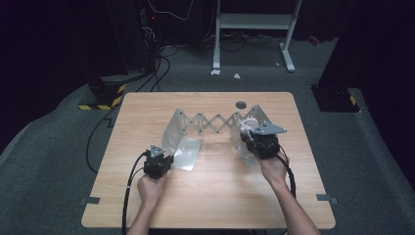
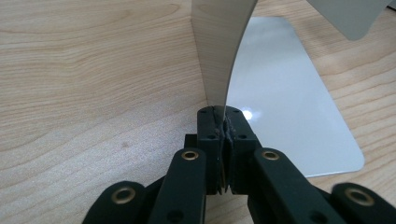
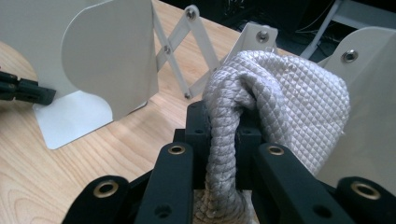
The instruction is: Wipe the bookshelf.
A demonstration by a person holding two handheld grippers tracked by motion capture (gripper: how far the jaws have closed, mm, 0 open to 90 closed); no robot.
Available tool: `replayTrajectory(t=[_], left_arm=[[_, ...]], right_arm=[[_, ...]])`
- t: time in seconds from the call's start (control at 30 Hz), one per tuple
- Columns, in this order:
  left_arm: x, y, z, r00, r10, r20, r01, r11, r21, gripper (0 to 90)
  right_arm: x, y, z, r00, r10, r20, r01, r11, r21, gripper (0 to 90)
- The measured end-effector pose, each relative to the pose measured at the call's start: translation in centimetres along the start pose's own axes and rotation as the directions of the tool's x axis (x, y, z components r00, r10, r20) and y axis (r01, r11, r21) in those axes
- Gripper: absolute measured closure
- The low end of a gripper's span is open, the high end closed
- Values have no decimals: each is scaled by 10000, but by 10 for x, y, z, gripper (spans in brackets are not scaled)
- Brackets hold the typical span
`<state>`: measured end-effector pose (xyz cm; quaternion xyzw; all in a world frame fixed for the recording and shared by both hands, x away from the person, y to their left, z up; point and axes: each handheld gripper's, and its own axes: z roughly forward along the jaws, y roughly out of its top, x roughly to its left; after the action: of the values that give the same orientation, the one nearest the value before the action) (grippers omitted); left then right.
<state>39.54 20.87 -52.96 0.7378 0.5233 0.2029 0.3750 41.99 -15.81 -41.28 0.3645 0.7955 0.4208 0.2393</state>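
Wooden table | left gripper clamps bookend | right gripper grips cloth

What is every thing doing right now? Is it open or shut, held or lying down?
left gripper: shut on the edge of the rack's upright end plate.
right gripper: shut on the quilted cloth.
quilted cloth: bunched up, held between the rack's plates at the right gripper's end.
folding rack: stretched open, standing on the table.
table: bears the rack.

cloth lower end cut off
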Motion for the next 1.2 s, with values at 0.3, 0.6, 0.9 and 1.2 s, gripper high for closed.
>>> replayTrajectory(t=[0.3, 0.6, 0.9, 1.2], left_arm=[[0, 0, 0, 10000, 3, -12, -3, 10000, 2, 860], [0, 0, 0, 10000, 3, -12, -3, 10000, 3, 861], [0, 0, 0, 10000, -9, 5, 9, 10000, 2, 861], [0, 0, 0, 10000, -1, -7, 1, 10000, 0, 861]], right_arm=[[10, -30, 12, 10000, -14, -64, 17, 9986, 522, 813], [8, -52, 46, 9987, 397, -304, -350, 9890, 1437, 812], [-12, -63, 76, 9981, 591, -197, -537, 9766, 2084, 813], [-16, -45, 76, 9976, 633, -294, -572, 9831, 1740, 813]])
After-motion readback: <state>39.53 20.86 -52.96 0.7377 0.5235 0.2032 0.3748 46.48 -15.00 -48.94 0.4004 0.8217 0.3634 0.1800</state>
